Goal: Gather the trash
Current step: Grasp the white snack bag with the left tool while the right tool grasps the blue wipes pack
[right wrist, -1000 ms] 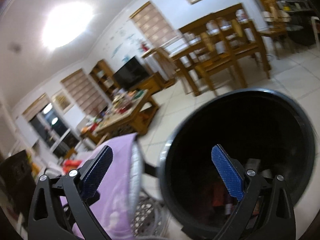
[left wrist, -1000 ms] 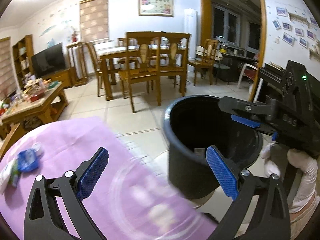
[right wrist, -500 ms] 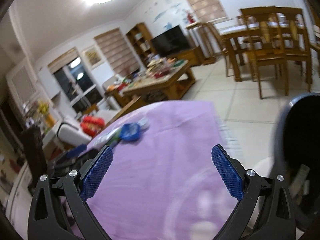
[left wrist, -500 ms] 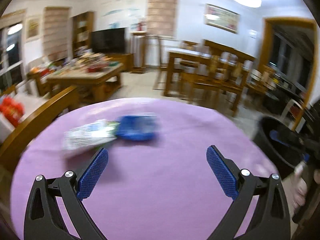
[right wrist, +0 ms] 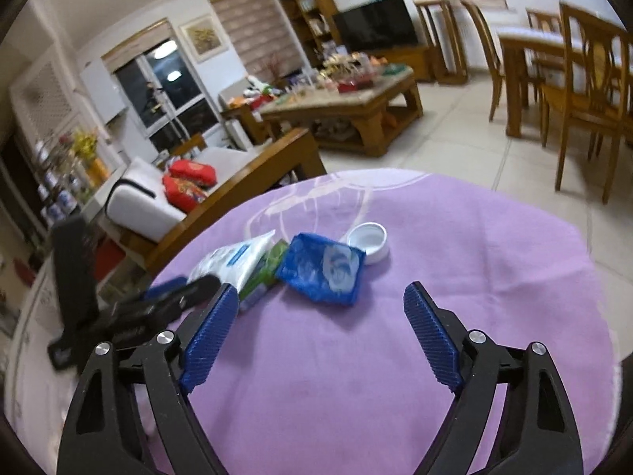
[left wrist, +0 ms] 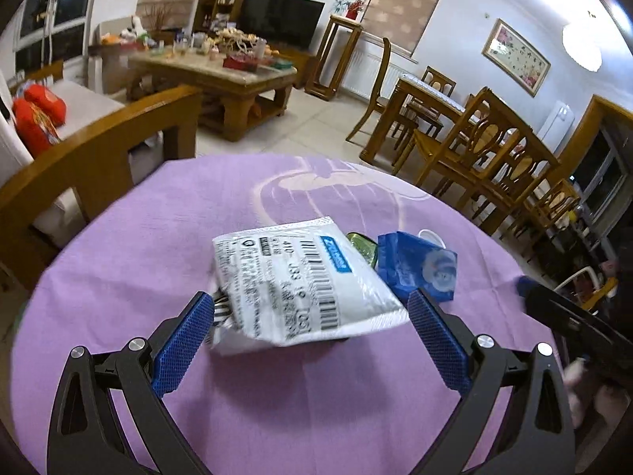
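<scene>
A small heap of trash lies on the round table with the purple cloth [left wrist: 130,245]. It holds a white mailer bag [left wrist: 300,277] with barcodes, a green wrapper [left wrist: 362,244], a blue packet [left wrist: 415,265] and a white cap [left wrist: 432,234]. My left gripper [left wrist: 312,332] is open, and the near end of the white bag lies between its fingertips. My right gripper [right wrist: 320,328] hovers just short of the blue packet [right wrist: 322,271] with its jaws closing and nothing between them. In the right wrist view the white cap [right wrist: 370,237] sits behind the packet, and the white bag [right wrist: 233,257] and left gripper [right wrist: 186,295] are at the left.
A wooden sofa arm [left wrist: 99,158] stands close behind the table on the left. Beyond it are a cluttered coffee table [left wrist: 221,71] and a dining table with chairs [left wrist: 474,138] on a tiled floor. The cloth's far edge [right wrist: 514,198] curves to the right.
Both grippers have swung away from the black bin to the purple table, and the trash heap is now close in front. The right jaws have narrowed a little.
</scene>
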The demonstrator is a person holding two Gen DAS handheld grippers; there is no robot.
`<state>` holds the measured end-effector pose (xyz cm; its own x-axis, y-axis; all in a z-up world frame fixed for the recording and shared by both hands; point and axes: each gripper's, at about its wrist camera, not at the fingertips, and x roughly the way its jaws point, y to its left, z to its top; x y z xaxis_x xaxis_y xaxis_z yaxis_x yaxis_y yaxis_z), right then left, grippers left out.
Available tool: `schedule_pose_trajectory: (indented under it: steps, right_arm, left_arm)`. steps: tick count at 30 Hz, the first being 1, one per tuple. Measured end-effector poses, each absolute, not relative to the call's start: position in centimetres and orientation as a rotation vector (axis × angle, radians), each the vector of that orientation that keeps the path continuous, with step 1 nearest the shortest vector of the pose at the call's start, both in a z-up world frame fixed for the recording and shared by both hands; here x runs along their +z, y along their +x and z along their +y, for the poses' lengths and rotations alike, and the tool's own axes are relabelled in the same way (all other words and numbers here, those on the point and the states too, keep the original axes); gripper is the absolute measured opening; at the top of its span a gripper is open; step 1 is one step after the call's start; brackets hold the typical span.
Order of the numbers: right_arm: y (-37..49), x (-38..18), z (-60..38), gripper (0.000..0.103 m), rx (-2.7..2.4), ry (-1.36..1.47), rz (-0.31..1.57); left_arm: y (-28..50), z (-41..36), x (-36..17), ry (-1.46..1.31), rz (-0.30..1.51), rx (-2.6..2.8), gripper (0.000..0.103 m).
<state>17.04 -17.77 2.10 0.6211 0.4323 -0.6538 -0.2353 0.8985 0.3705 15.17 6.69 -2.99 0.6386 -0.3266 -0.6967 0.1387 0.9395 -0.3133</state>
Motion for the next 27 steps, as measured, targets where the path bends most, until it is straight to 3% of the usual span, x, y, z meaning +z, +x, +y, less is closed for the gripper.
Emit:
schedule_pose_trajectory:
  steps: [8,12,18,20,22,26,27]
  right_arm:
    - [22.2,-1.4,-16.6,0.083,0.377,0.336,0.896]
    - [22.8,-2.5,-16.2,0.076,0.385,0.323,0.914]
    - [23.4,-3.4,-15.5,0.061,0.394,0.295,0.914]
    - [23.5,-3.4,-15.2,0.052,0.399,0.29,0.916]
    - [23.3,-3.5,-15.0,0.035,0.403,0.268,0.924]
    - [23.1,-3.5,-14.9,0.029,0.434,0.265,0.936]
    - [22.9,-3.3,-14.9,0.027,0.435,0.263,0.933]
  left_arm:
    - [15.4,6.6,-3.6,-0.256,0.843,-0.278,0.098]
    - [15.3,6.3,-3.6,-0.239,0.849,-0.274,0.098]
    - [15.3,6.0,-3.6,-0.216,0.854,-0.28,0.097]
    - [15.2,5.9,-3.6,-0.203,0.853,-0.28,0.095]
    - [15.1,5.7,-3.6,-0.17,0.85,-0.276,0.093]
    - [14.9,5.7,-3.6,-0.145,0.839,-0.276,0.088]
    - [14.8,5.8,-3.6,-0.142,0.835,-0.27,0.082]
